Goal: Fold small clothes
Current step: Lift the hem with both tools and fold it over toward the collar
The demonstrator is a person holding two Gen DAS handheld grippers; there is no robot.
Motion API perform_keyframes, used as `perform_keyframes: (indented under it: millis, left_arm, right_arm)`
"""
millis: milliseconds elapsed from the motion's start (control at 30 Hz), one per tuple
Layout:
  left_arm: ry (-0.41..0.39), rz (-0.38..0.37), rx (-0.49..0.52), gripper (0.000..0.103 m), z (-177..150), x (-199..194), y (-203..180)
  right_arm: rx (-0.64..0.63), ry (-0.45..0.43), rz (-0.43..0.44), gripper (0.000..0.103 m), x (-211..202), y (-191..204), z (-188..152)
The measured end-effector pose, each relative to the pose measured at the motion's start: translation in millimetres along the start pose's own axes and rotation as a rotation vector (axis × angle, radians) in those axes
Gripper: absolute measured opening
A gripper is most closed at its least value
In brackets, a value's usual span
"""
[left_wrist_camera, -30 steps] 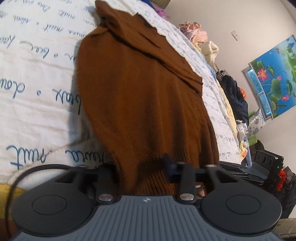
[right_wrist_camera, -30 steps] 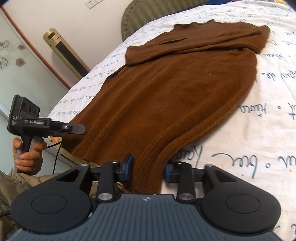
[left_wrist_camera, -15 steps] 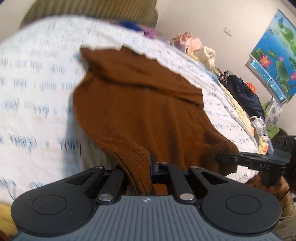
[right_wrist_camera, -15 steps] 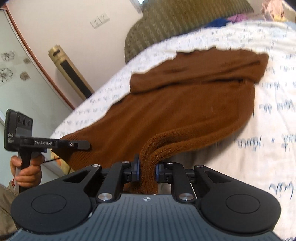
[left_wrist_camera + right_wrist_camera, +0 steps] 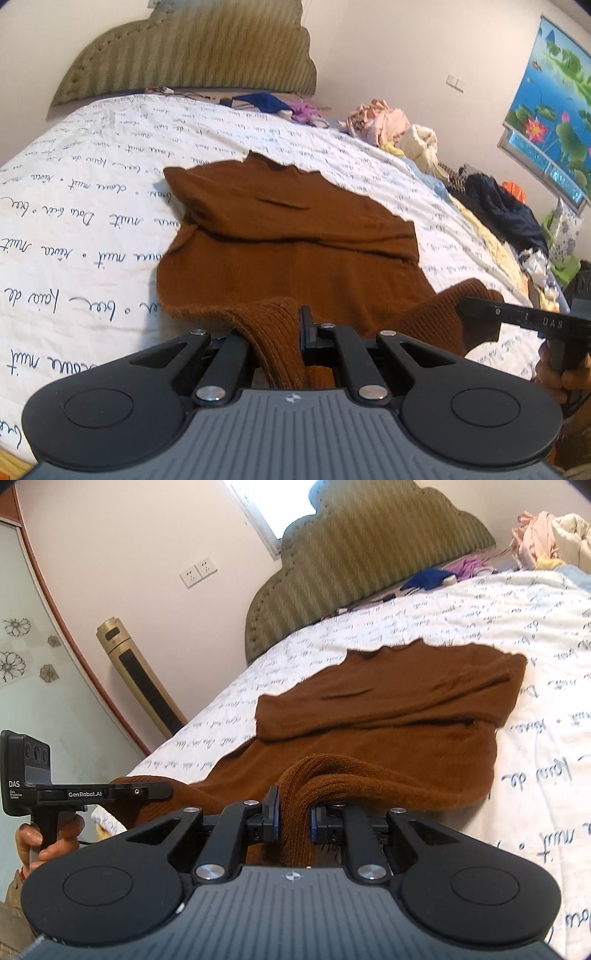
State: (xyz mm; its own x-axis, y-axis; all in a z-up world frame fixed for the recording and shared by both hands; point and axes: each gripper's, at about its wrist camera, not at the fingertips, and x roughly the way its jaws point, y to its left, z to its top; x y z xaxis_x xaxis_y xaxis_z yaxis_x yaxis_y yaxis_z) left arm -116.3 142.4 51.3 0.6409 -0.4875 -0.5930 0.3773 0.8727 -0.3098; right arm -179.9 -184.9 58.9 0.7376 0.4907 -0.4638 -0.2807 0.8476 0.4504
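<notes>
A brown knit sweater [image 5: 295,240] lies on the bed with its sleeves folded across the chest. It also shows in the right wrist view [image 5: 388,709]. My left gripper [image 5: 280,332] is shut on the ribbed hem at one corner and holds it lifted off the bed. My right gripper [image 5: 293,812] is shut on the ribbed hem at the other corner, also lifted. The right gripper shows at the right of the left wrist view [image 5: 517,321]; the left gripper shows at the left of the right wrist view [image 5: 92,794].
The bed has a white cover with blue script [image 5: 92,229] and a green padded headboard [image 5: 184,48]. Piles of other clothes [image 5: 388,122] lie along the bed's far right side. A gold tower fan [image 5: 140,679] stands by the wall.
Both grippers have closed on the sweater's hem corners and raised them off the bed. The views have tilted up towards the headboard.
</notes>
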Motion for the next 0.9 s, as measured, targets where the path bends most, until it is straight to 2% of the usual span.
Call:
perform_keyframes:
  millis: [400, 700, 900]
  left_arm:
    - [-0.006, 0.106, 0.002, 0.006, 33, 24, -14]
    - [0.006, 0.133, 0.005, 0.006, 49, 38, -21]
    - [-0.014, 0.158, -0.022, 0.006, 57, 39, -18]
  right_arm:
    - [-0.03, -0.079, -0.057, 0.019, -2, 0, 20]
    - [-0.039, -0.107, -0.096, 0.019, 3, -3, 29]
    - [-0.057, -0.127, -0.128, 0.019, 4, -4, 35]
